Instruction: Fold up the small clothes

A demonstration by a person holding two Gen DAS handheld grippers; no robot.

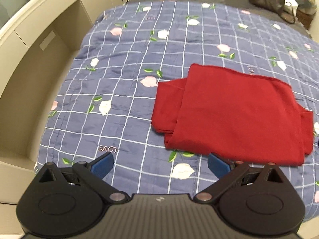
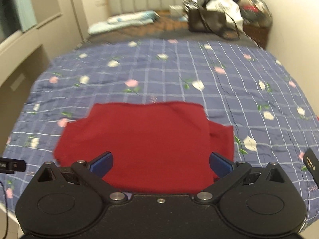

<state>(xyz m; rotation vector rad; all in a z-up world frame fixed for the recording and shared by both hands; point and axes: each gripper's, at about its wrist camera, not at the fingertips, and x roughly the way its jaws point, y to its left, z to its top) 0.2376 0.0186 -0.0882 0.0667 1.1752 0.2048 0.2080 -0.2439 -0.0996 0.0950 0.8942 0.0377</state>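
Red garment (image 1: 235,115) folded on quilt (image 1: 123,83) lettered "LOVE"; grippers empty.

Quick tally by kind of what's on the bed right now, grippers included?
Red folded garment: 1
Floral checked quilt: 1
Dark bag: 1
Light folded bedding: 1
Grippers, both open: 2 (left gripper, right gripper)
Total: 6

The right wrist view is smeared with motion blur, so the red garment (image 2: 139,143) has soft edges and its near edge is hidden behind the gripper body. The bags (image 2: 221,20) at the far end are a blurry heap, contents unreadable. A black object (image 2: 312,163), maybe a strap, is cut off at the right edge.
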